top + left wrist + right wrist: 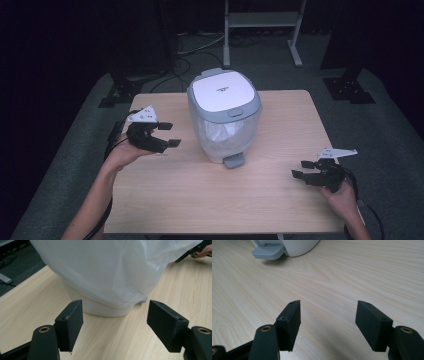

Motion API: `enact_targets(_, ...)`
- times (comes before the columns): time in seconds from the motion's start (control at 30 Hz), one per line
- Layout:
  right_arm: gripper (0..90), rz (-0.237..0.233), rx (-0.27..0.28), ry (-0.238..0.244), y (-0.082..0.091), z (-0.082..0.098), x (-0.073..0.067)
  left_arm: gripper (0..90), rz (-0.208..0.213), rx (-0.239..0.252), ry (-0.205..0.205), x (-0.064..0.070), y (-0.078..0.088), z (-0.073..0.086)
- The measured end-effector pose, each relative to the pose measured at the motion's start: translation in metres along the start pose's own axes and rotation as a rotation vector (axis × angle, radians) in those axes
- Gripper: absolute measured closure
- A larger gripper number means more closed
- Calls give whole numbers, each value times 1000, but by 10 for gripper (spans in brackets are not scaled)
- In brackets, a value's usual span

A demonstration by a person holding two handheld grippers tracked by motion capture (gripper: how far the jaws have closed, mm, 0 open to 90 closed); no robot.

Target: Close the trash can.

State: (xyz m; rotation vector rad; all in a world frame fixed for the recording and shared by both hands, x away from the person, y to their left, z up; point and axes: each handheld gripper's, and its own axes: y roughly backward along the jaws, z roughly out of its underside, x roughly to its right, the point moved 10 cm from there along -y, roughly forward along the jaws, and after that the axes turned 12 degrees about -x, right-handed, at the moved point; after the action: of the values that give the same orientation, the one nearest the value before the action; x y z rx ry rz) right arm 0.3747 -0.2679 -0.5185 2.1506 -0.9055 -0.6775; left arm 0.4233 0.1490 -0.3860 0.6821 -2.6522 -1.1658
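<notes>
Left gripper (170,134) held palm-up, level, aimed at the lined pedal bin (224,115), jaws spread, nothing between. Right gripper (300,168) low over the table (280,210), jaws spread, empty.

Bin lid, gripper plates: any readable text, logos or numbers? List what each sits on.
Bin lid: a small dark mark near the middle of the white panel, too small and blurred to read.
Left gripper grey plate: tiny dark marks, not readable.
Right gripper grey plate: tiny dark marks, not readable.
Bag, pedal, table, jaw pads in both gripper views: no text.
No text here can be read.
</notes>
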Motion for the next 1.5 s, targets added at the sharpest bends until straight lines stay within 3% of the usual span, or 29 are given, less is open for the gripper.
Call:
enact_targets(0.47, 333, 7, -8, -1, -1, 1, 1, 224, -36, -8, 33, -4, -13, 26)
enact_targets(0.9, 329, 13, -17, -2, -2, 3, 1, 210, -54, 22, 65, -5, -25, 42)
enact_targets(1.03, 329, 18, -18, 0, -2, 4, 2, 211, -67, 2, 68, -6, -30, 51)
enact_targets(1.5, 330, 23, -20, -5, -1, 6, 2, 197, -55, 46, 118, -3, -39, 71)
